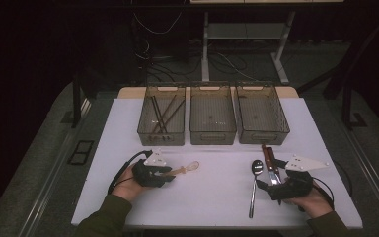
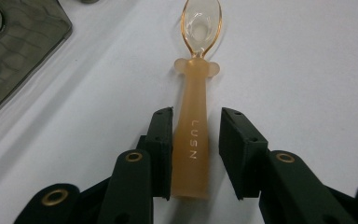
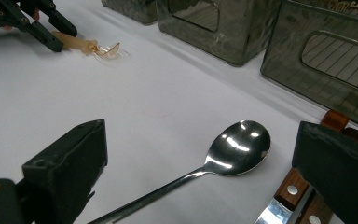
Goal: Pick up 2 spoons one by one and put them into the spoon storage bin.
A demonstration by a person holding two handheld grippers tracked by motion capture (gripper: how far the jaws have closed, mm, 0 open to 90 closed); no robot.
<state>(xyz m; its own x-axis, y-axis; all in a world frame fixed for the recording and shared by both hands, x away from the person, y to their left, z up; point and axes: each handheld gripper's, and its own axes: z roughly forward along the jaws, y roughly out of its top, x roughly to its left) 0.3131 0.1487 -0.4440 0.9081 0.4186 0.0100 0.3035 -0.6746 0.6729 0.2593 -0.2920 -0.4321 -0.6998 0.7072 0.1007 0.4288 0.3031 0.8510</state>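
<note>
Left gripper (image 2: pixel 196 140) straddles the amber spoon (image 2: pixel 193 116) lying on the white worktop (image 2: pixel 307 70), one pad seemingly touching, the other clear. Right gripper (image 3: pixel 205 158) gapes wide above the steel spoon (image 3: pixel 233 149).

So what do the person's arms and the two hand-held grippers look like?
Each hand-held gripper, the left and the right, is a black, blocky tool with two flat-faced jaws and brass-coloured rivets at the joints. Each carries a pale grey three-cornered plate on top and trails a thin black cable. The person wears dark olive-green sleeves.
</note>
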